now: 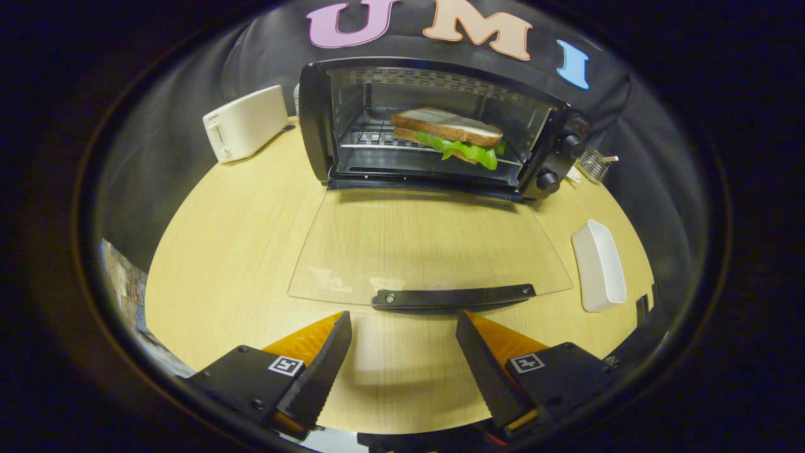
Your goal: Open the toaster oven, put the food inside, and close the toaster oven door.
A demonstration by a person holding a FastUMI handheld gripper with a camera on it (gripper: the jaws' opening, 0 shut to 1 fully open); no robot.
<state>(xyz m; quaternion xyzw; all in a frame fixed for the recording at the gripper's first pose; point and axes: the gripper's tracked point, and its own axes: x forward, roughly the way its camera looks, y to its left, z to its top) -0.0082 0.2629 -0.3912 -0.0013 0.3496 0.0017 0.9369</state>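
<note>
1. The gripper (402,327) has its fingers spread wide and holds nothing; bare tabletop (239,251) shows between the tips.
2. The toaster oven (440,126) stands at the far side of the tabletop, its glass door (427,245) dropped fully open and lying flat toward the fingers.
3. The sandwich (449,135), sliced bread with green lettuce hanging out at the front, already rests on the wire rack inside the toaster oven, slightly toward the side with the knobs.
4. The door handle (453,296), a dark bar along the door's free edge, is the part of the toaster oven nearest the fingers, just ahead of the tips and apart from them.
5. By my judgement only the closing is left. The handle is the place to take hold: it is stiff and narrow enough to fit between the fingers, or to be lifted from beneath.
6. The glass pane looks smooth and slippery and is likely breakable, so it is better not pinched. The door should swing on its hinge at the toaster oven's base; a hard push might shift the whole toaster oven backward.
7. A white pop-up toaster (245,123) sits beside the toaster oven on the side away from the knobs; a white dish (600,264) lies beside the open door on the knob side.
</note>
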